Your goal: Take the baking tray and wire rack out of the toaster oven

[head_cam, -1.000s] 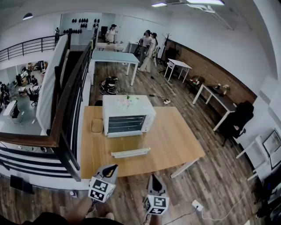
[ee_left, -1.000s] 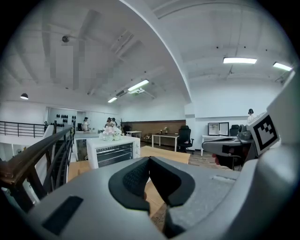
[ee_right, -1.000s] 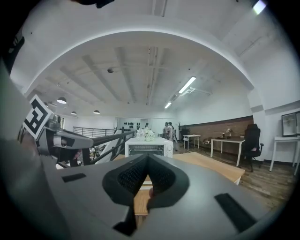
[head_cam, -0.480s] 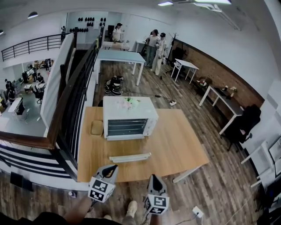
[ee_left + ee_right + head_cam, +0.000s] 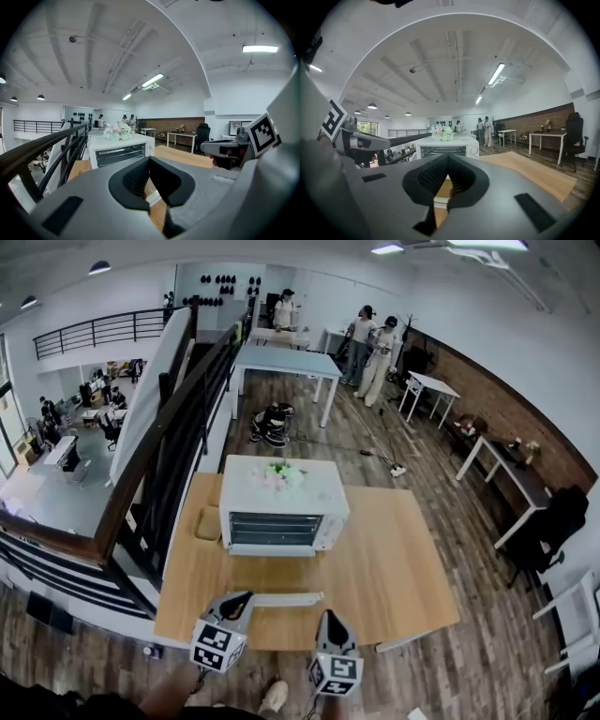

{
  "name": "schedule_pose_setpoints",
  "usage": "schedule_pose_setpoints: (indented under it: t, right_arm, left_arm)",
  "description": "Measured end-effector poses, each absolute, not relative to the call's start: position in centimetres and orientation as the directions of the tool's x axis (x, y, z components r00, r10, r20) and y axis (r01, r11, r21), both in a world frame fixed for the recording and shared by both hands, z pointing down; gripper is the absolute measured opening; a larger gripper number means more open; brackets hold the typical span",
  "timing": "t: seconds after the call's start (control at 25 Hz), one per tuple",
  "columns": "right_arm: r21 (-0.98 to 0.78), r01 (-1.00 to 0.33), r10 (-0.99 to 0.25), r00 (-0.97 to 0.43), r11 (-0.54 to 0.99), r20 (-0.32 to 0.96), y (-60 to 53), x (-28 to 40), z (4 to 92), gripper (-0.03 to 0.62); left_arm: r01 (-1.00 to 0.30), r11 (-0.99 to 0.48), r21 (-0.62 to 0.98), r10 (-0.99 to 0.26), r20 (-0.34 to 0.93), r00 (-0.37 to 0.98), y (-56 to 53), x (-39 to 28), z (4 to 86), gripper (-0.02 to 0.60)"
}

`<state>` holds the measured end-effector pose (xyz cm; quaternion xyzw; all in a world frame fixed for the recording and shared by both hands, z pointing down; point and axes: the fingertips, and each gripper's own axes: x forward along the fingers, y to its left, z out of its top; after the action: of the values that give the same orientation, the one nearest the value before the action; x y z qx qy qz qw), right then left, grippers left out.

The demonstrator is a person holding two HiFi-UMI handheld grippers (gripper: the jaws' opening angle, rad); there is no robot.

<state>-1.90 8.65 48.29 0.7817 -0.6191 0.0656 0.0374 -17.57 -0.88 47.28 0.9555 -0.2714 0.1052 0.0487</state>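
White toaster oven point(image 5: 281, 512) sits door-shut on the wooden bench point(image 5: 394, 568), tray and rack presumably inside, unseen; left gripper point(image 5: 244, 596) and right gripper point(image 5: 328, 616), both closed and empty, hover at the near edge, so this looks like the approach, door to open next.

The boxy white toaster oven point(image 5: 281, 507) stands upright on the wooden table point(image 5: 394, 559), far left of centre. Its glass door is shut and faces near. The tray and rack inside are unclear.

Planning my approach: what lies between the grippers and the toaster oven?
A long white strip lies crosswise; the rest is bare table, as the head view shows.
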Motion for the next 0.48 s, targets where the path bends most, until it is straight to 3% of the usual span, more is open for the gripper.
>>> schedule_pose_setpoints:
  t: [0.48]
  right_arm:
    - [-0.043,-0.996,-0.981,0.068,-0.077,0.183,2.7,4.4,48.5,-0.002]
  left_arm:
    - [-0.651,-0.757,0.047,-0.621,0.254,0.741,-4.7,-12.0,47.2,0.002]
